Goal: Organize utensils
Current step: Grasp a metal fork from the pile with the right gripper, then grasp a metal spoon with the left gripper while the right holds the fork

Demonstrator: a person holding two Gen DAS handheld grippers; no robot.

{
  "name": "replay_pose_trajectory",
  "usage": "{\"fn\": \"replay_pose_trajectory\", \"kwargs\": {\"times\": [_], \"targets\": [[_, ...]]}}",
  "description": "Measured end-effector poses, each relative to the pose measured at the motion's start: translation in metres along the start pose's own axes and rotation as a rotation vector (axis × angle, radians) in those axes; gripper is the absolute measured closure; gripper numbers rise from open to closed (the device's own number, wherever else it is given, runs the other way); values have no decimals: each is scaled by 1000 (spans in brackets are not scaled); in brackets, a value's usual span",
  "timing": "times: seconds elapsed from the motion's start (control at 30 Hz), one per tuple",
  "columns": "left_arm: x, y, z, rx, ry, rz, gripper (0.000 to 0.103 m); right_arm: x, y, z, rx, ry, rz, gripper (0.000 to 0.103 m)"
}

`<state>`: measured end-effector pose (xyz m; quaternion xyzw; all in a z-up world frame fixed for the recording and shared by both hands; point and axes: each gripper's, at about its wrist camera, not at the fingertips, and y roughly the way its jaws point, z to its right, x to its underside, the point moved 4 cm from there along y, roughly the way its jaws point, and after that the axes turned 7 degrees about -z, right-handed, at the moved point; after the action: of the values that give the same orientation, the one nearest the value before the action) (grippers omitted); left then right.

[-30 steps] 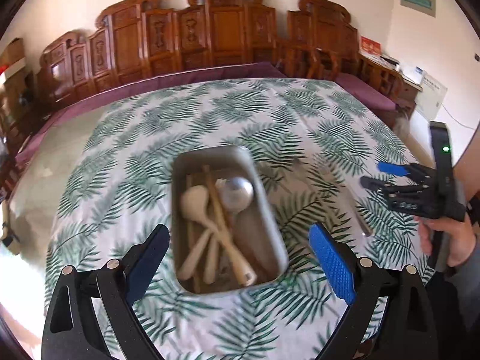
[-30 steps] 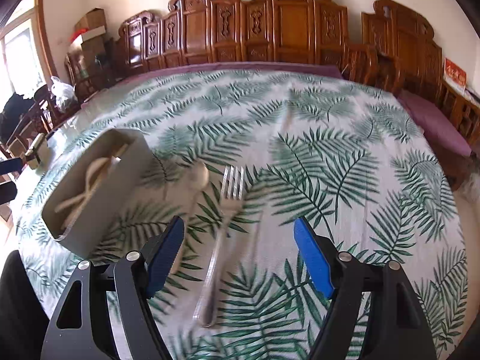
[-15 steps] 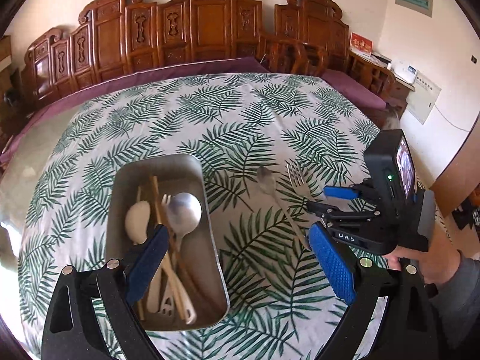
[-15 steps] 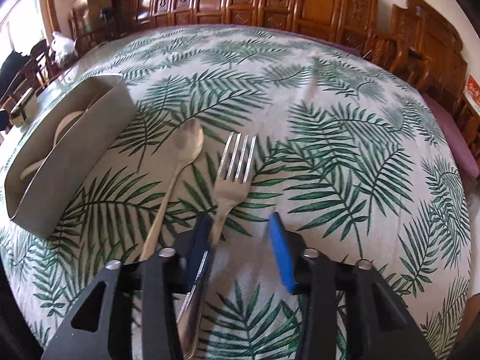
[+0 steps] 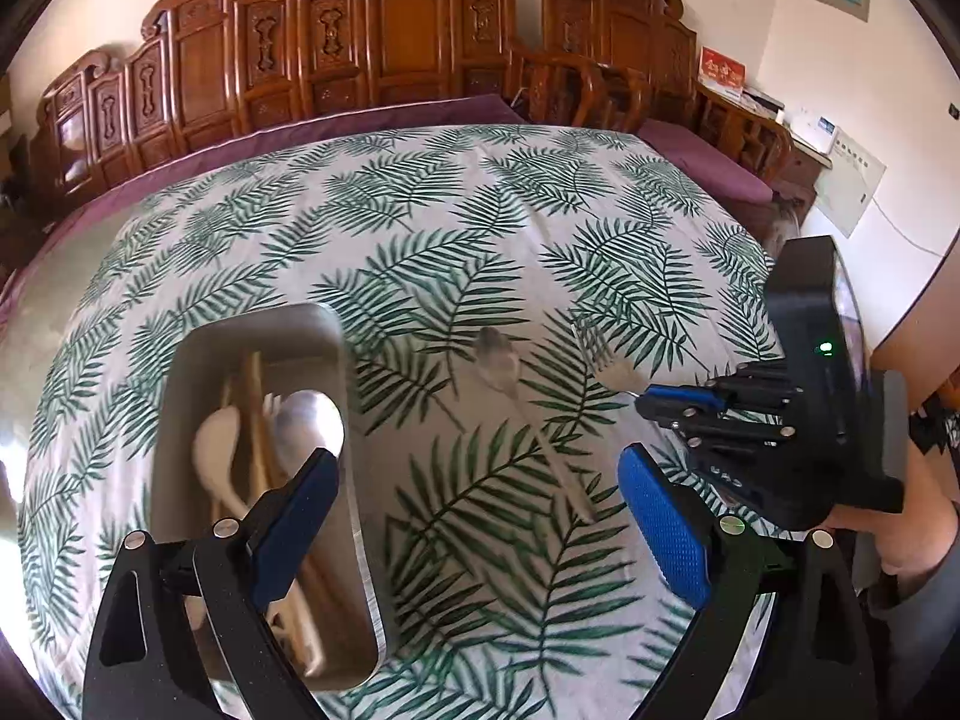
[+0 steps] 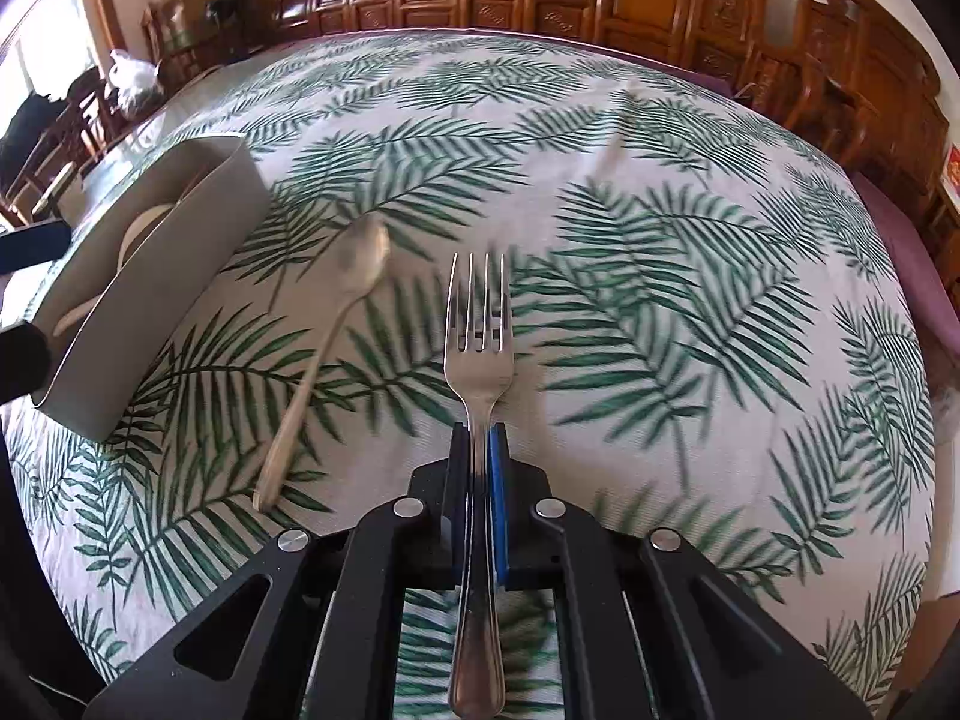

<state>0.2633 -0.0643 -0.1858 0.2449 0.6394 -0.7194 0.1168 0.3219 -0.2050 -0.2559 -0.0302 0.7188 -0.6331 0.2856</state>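
Note:
My right gripper (image 6: 478, 450) is shut on the neck of a metal fork (image 6: 478, 354), tines pointing away, held just above the leaf-print tablecloth. In the left wrist view the right gripper (image 5: 651, 405) and the fork (image 5: 606, 360) show at the right. A metal spoon (image 6: 336, 324) lies on the cloth left of the fork; it also shows in the left wrist view (image 5: 510, 384). A grey metal tray (image 5: 354, 516) holds several utensils: a white spoon, a metal ladle, wooden chopsticks. The tray (image 6: 156, 294) is at the left in the right wrist view. My left gripper (image 5: 480, 516) is open and empty beside the tray.
The table is covered by a green leaf-print cloth (image 5: 480, 210) over a purple undercloth. Carved wooden chairs (image 5: 390, 48) line the far side. The person's hand holds the right gripper at the right edge.
My right gripper has closed on the fork and lifted it slightly. My left gripper has drifted right, so the tray sits further left in its view.

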Motion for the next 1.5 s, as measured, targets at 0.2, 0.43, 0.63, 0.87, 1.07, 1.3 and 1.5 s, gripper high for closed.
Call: {"fn": "replay_pose_trajectory", "kwargs": {"times": [0.2, 0.43, 0.63, 0.87, 1.07, 1.3, 1.5], "targets": [[-17, 25, 14, -15, 1, -12, 13, 6, -2, 22, 9, 36, 4, 95], [-35, 65, 21, -57, 9, -50, 14, 10, -1, 38, 20, 51, 1, 95], [-48, 101, 24, -122, 20, -98, 27, 10, 0, 38, 24, 42, 2, 95], [-50, 125, 14, -141, -31, -143, 39, 9, -1, 37, 27, 40, 2, 94], [-53, 125, 24, -103, -6, -135, 76, 9, -1, 34, 17, 38, 9, 95], [-40, 103, 28, -102, 23, -91, 76, 9, -5, 19, 11, 5, 27, 95], [-34, 68, 22, -86, 14, -28, 76, 6, -22, 6, -14, -2, 103, 95]]}}
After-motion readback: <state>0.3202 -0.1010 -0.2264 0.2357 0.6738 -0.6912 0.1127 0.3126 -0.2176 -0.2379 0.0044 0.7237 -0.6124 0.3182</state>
